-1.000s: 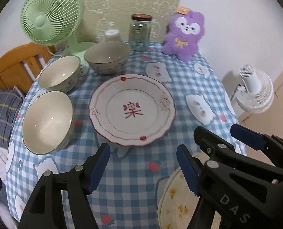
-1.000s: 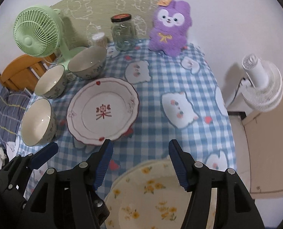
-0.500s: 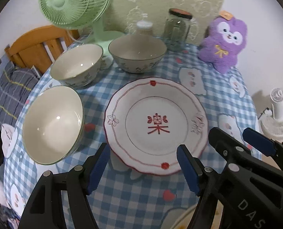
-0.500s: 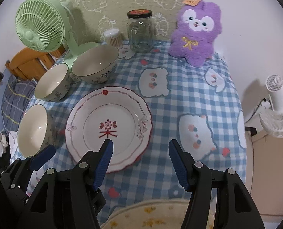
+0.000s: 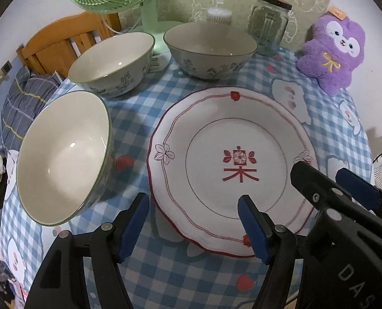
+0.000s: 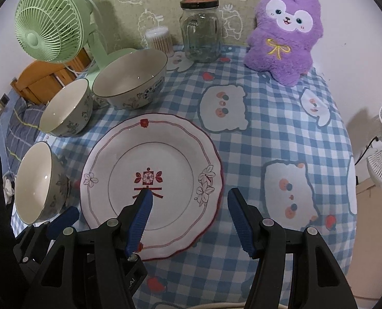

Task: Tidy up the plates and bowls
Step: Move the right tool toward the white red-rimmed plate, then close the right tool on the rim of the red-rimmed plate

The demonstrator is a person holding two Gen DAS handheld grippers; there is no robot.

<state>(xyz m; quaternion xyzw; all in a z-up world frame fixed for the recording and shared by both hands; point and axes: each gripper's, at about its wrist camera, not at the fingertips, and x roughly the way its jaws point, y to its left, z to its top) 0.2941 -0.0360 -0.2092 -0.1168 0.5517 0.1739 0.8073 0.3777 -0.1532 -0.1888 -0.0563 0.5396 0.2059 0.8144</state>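
Three white ceramic bowls with green rims and leaf sprigs stand on the blue-and-white checked tablecloth (image 6: 281, 134), to the left of a white scalloped plate with red trim and a red motif at its centre (image 6: 152, 170). The nearest bowl (image 5: 64, 154) sits just beside the plate's left edge; the middle bowl (image 5: 113, 61) and the farthest, widest bowl (image 5: 210, 47) line up behind it, near each other but apart.

The left gripper (image 5: 193, 221) hovers over the plate's near rim with its blue-padded jaws spread wide, holding nothing — one pad is off the plate's left edge, the other above its inner ring. The right gripper (image 6: 189, 216) is likewise wide open and empty, one pad over the plate's centre, the other past its right rim. In the left wrist view the right gripper appears at the lower right, over the plate's right side.

At the table's back stand a pale green desk fan (image 6: 51, 33), a clear glass jar with a dark lid (image 6: 201, 33), a small clear tub of cotton swabs (image 6: 160, 40) and a purple plush toy (image 6: 283, 33).
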